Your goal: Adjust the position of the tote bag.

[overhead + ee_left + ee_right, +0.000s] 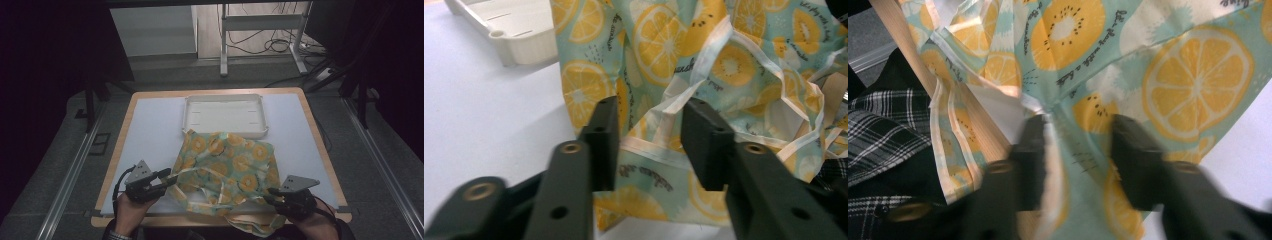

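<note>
We found the fruit-print cloth point(225, 167) crumpled on the near half of the worktop point(150, 130), its far edge touching the white tray point(225, 116) and its near corner hanging over the worktop edge. The left tongs point(167, 177) stood at the cloth's left edge; in the left gripper view the jaws straddled a white-trimmed fold with a gap between them, pads not pressing. The right tongs point(270, 192) straddled the right near edge likewise, parted and not clamped.
</note>
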{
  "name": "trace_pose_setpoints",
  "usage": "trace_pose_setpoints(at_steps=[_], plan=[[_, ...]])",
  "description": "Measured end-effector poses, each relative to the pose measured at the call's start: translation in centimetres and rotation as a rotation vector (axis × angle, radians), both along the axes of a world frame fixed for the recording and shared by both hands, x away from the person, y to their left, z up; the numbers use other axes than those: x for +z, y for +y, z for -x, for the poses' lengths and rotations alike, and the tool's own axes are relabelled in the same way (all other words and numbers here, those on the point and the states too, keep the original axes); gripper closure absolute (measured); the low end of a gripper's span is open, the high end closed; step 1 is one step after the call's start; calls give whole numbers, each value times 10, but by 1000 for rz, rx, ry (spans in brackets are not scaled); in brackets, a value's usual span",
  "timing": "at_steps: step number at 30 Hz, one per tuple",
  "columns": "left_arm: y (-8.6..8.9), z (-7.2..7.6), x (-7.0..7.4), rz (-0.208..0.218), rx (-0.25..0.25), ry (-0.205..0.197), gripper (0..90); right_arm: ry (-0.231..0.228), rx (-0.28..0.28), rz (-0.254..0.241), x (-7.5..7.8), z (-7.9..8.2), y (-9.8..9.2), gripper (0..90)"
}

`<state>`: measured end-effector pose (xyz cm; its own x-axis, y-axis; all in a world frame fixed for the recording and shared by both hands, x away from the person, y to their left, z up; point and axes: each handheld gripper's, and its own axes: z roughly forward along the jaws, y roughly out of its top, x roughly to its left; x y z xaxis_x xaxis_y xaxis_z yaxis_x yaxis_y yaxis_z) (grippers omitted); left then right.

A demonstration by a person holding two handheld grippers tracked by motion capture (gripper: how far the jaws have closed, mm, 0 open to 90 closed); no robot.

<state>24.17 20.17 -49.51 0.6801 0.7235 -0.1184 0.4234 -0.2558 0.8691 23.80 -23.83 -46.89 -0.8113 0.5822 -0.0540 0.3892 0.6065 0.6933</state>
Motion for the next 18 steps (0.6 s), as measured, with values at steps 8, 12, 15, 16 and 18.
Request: trace_pose_setpoints(at_steps=[8, 12, 15, 16, 18], plan=[[-3, 1, 7, 9, -33, -19, 890, 11, 2, -17, 3, -2, -5, 893], [-2, 1, 17, 44, -32, -36, 893, -16, -6, -60, 14, -2, -9, 893], [-1, -1, 22, 65, -40, -36, 894, -36, -11, -76, 23, -5, -11, 893], [-2, -2, 24, 64, -41, -38, 893, -44, -13, -75, 25, -6, -11, 894], [-3, -3, 26, 61, -42, -43, 893, -65, -13, -82, 32, -8, -12, 894]])
